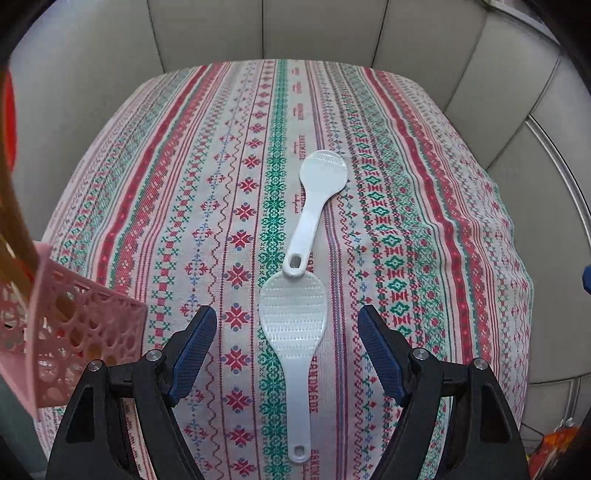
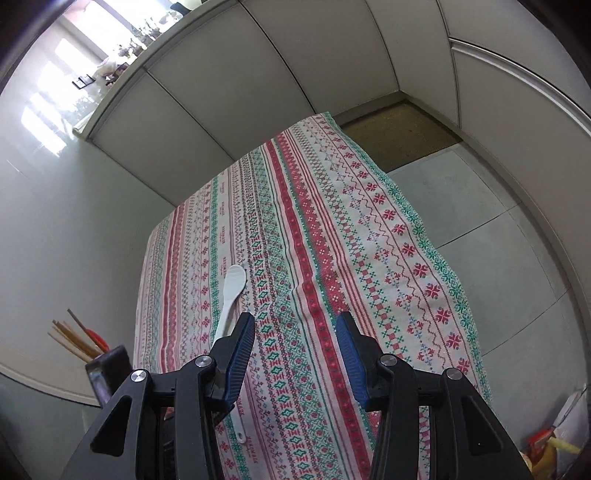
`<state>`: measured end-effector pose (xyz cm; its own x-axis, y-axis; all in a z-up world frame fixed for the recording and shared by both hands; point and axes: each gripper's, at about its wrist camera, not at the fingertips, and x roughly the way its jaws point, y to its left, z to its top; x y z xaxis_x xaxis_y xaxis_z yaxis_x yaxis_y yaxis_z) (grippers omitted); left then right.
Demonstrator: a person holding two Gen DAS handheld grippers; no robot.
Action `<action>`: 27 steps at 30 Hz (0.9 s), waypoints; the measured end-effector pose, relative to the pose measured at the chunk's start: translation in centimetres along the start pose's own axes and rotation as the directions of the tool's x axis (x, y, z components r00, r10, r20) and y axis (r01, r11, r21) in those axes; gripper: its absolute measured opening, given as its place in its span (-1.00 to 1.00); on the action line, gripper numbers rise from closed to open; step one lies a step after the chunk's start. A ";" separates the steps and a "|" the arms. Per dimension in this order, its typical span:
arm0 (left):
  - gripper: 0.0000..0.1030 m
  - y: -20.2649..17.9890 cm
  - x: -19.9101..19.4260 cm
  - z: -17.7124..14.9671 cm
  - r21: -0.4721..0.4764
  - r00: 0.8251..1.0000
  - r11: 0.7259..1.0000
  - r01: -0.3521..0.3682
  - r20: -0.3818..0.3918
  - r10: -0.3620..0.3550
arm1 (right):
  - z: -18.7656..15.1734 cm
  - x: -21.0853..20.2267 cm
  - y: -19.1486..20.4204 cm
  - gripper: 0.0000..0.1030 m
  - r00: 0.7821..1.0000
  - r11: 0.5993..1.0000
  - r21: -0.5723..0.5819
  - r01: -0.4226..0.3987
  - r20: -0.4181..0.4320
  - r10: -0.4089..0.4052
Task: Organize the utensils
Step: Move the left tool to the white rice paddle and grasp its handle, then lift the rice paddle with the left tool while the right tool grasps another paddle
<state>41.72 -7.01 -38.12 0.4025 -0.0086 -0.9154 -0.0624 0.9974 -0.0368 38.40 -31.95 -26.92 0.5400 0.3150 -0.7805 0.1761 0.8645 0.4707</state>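
Two white rice paddles lie end to end on the patterned tablecloth [image 1: 424,155]. The near paddle [image 1: 293,332] lies between the fingers of my left gripper [image 1: 287,325], which is open and above it, not touching. The far paddle [image 1: 314,210] lies beyond it, head pointing away. A pink perforated basket [image 1: 70,332] stands at the left and holds wooden chopsticks [image 1: 14,221]. My right gripper [image 2: 295,328] is open and empty over the cloth [image 2: 369,236]. The far paddle [image 2: 231,295] shows left of its left finger; the near paddle's handle end [image 2: 239,428] peeks below.
Grey cabinet panels [image 1: 207,33] stand behind the table. The floor [image 2: 498,221] and a brown mat [image 2: 399,133] lie to the right. Chopsticks and something red [image 2: 79,338] stick up at the right wrist view's left edge. Bags [image 2: 554,439] sit on the floor at the lower right.
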 end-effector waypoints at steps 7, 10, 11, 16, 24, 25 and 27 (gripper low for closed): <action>0.57 -0.5 2.6 0.3 0.016 0.999 0.999 -0.038 -0.018 0.038 | 0.3 -0.1 -0.9 -0.09 1.000 1.000 0.016 -0.009 -0.004 0.010; 0.56 -0.9 2.6 0.1 0.030 0.999 0.999 -0.039 -0.006 0.039 | 0.6 -0.2 -1.6 -0.09 1.000 0.999 0.032 -0.006 0.001 0.006; 0.53 -1.1 2.6 0.1 0.035 0.999 0.999 -0.041 0.001 0.041 | 0.6 -0.3 -1.8 -0.09 1.000 0.999 0.038 -0.003 0.005 0.003; 0.00 -1.3 2.0 0.2 0.047 0.999 0.998 -0.035 0.021 0.034 | 0.8 -0.5 -2.2 -0.09 1.000 0.999 0.053 -0.008 0.005 0.008; -0.08 -0.6 1.3 -0.5 0.036 1.000 0.999 -0.004 0.001 0.004 | 0.6 -0.9 -1.9 -0.09 1.000 0.999 0.032 -0.010 0.011 0.010; -0.08 -0.6 0.8 -0.7 0.033 1.000 0.999 0.007 0.003 -0.007 | 0.6 -0.7 -1.9 -0.09 1.000 0.999 0.032 -0.007 0.011 0.007; -0.08 -0.6 -0.4 -1.1 0.045 0.999 0.999 0.027 0.019 -0.028 | 0.6 -0.5 -1.9 -0.09 1.000 0.999 0.031 -0.005 0.004 0.005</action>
<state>40.58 -7.69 -38.20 0.4215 -0.0347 -0.9062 -0.0107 0.9990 -0.0432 38.25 -34.00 -27.16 0.5440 0.3177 -0.7766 0.1992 0.8502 0.4873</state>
